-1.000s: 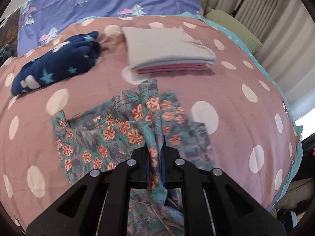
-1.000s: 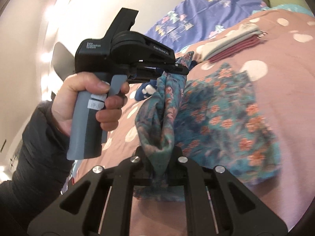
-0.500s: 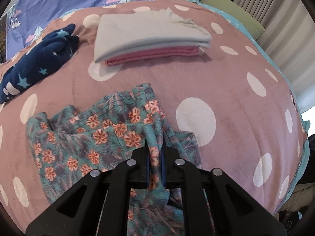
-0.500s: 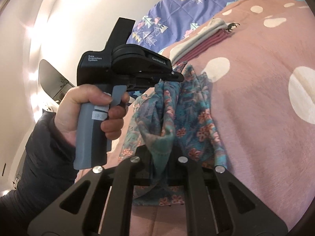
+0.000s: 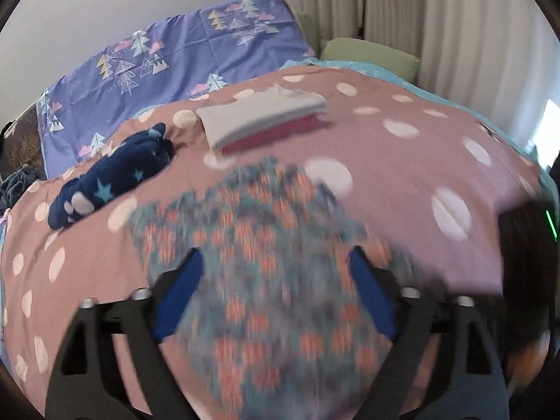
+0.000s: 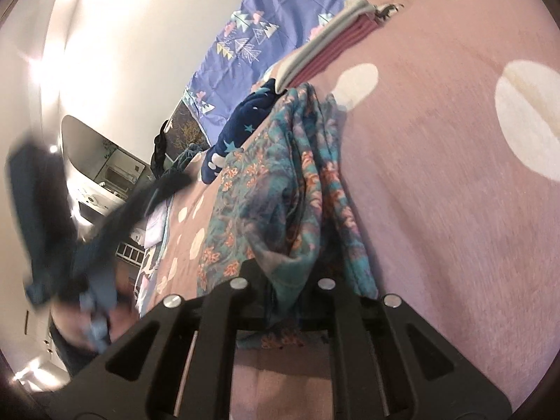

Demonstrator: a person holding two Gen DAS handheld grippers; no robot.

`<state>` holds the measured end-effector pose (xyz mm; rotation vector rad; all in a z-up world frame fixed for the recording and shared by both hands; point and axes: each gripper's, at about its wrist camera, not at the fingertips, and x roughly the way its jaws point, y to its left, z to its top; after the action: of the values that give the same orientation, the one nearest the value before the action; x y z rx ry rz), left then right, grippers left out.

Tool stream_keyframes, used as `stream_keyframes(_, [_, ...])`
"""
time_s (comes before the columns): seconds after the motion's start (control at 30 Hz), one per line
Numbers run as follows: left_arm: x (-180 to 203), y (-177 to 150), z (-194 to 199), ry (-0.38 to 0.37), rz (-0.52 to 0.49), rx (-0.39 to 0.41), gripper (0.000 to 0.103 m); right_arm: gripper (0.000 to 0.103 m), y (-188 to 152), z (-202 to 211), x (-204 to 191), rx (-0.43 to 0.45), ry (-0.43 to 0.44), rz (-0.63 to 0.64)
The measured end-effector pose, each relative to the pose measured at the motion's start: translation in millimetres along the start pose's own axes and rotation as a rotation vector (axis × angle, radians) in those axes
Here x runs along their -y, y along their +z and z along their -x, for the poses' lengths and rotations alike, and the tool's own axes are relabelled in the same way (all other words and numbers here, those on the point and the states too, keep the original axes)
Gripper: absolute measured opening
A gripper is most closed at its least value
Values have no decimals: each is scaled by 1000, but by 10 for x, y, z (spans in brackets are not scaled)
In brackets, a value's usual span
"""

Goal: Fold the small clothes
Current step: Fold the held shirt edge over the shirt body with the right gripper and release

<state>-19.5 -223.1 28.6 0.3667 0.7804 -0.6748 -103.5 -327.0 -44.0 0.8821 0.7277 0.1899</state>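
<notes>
Pink bedding with white dots (image 5: 402, 161) is spreading out under both claws, with a purple sheet printed with little trees (image 5: 196, 56) lying beyond it against a pale wall and curtains hanging past the far right of the left claw.

The left gripper (image 5: 276, 269) is standing wide, its jaws having just been opening; its blue pads (image 5: 182, 287) are sitting well apart, and the floral garment (image 5: 266, 255), teal with orange flowers, is lying blurred on the bedding between and below them, pressed by neither pad. Ahead of this claw, a folded stack (image 5: 266, 119) of grey cloth over pink is resting on the bedding, and ahead to its left a dark blue garment with stars (image 5: 115, 175) is lying in a loose heap.

The right gripper (image 6: 281, 290) is pinching a bunched fold of the floral garment (image 6: 280, 189), its jaws close together with the cloth rising from between them and draping away ahead onto the bedding (image 6: 455, 192). Farther ahead of this claw the folded stack (image 6: 332, 45) and the starred garment (image 6: 241, 122) are showing, the floral cloth reaching up near both. Left of this claw, a dark blurred shape is smearing across the view; I cannot tell what it is.
</notes>
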Motion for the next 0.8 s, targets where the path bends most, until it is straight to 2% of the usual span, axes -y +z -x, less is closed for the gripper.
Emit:
stream_keyframes(0.07, [83,-335,62,-31,-43,-46,89,13,13,-14,9,-10,-5,-12])
stream_keyframes(0.13, [204,-670,55,17,-97,-95,89,15,44,-39,21,-23,-19,-19])
stream_keyframes(0.23, [322,-955,24,85,-133,-108,89,22,69,-44,-2,-35,-34,-23])
stream_keyframes(0.3, [309,-1030,63,108,-106,-86,89,36,78,-54,5,-44,-15,-37])
stream_keyframes(0.37, [281,-1058,77,100,-69,-55,89,38,111,-74,-3,-61,1,-55])
stream_keyframes(0.43, [278,-1048,46,86,-44,-59,89,39,139,-76,17,-69,11,-78])
stream_keyframes(0.53, [302,-1025,-13,111,-47,-48,89,37,176,-68,95,-84,20,-131])
stream_keyframes(0.6, [300,-1008,-75,148,-39,-50,89,24,186,-72,126,-93,-14,-144])
stream_keyframes(0.67, [255,-1028,-138,187,-20,-63,89,17,189,-75,160,-101,-44,-151])
stream_keyframes(0.8, [132,-1135,-163,267,-11,-91,89,11,166,-33,221,-100,-42,-169])
